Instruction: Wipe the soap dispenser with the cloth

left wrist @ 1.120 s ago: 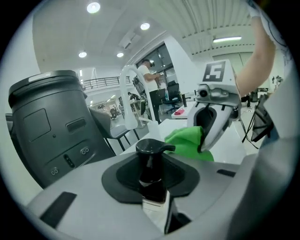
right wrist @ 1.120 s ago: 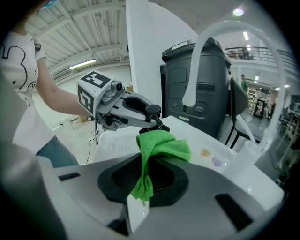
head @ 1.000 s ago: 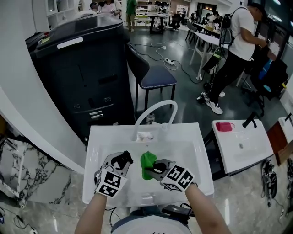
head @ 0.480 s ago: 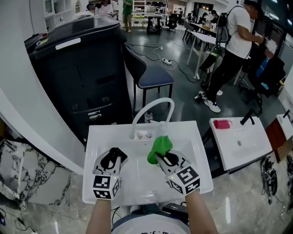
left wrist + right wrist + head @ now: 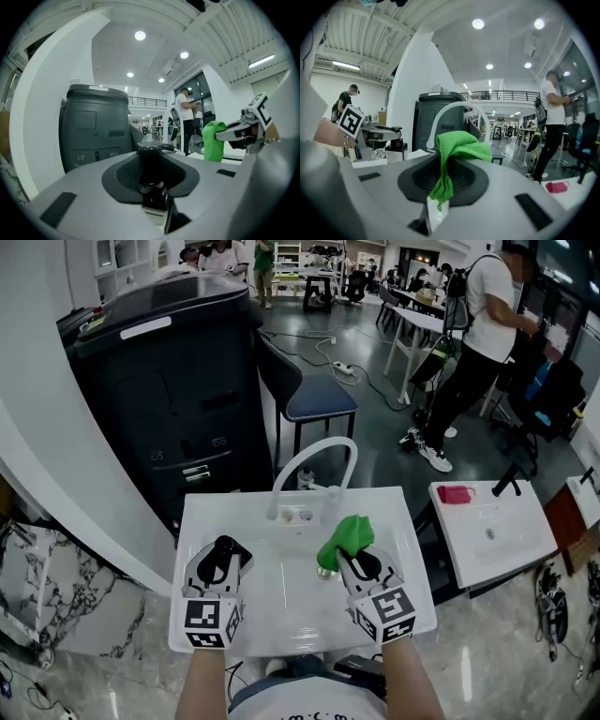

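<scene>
In the head view my left gripper [image 5: 223, 561] is shut on a black soap dispenser [image 5: 225, 549] over the left of the white sink [image 5: 403, 610]. The left gripper view shows the dispenser's black pump and labelled body [image 5: 152, 166] upright between the jaws. My right gripper [image 5: 353, 562] is shut on a green cloth [image 5: 346, 536] that bunches above its fingertips over the right of the basin. The right gripper view shows the cloth [image 5: 457, 147] draped from the jaws, with the dispenser [image 5: 396, 149] off to the left. Cloth and dispenser are apart.
A white arched faucet [image 5: 314, 463] stands at the back of the sink. Behind it are a large black machine [image 5: 159, 381] and a dark chair [image 5: 314, 395]. A second white basin [image 5: 492, 535] with a pink item [image 5: 458, 497] lies to the right, near a standing person [image 5: 478, 343].
Both grippers have risen and spread apart. The left one moved left with the dispenser and turned. The right one carried the cloth up and to the right.
</scene>
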The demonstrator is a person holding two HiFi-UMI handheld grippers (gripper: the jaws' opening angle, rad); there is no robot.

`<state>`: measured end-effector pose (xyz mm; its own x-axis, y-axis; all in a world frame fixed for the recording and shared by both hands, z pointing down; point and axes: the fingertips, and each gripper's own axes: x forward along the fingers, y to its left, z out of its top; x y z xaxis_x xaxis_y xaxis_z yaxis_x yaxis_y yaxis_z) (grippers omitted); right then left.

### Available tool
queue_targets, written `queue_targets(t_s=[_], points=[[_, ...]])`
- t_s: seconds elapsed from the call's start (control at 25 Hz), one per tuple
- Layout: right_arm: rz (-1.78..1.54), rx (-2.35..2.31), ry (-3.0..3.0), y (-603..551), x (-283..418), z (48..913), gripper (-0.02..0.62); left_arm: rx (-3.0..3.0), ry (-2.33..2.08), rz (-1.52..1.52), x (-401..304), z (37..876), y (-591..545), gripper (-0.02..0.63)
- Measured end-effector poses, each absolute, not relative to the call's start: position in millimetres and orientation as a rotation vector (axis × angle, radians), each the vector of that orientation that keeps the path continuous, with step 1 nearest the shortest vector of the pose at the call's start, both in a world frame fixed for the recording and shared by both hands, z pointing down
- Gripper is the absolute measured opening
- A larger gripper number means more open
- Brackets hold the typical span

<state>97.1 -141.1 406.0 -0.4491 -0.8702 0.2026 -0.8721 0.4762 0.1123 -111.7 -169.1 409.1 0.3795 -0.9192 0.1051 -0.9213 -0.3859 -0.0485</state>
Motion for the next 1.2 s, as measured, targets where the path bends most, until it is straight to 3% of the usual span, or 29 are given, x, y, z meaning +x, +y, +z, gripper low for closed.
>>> queue_targets(t_s=[1.2], points=[[-0.088,1.624,-2.49,-105,101,380,0.045,2.68,-1.817,0.138,-119,371,-143,0.104]])
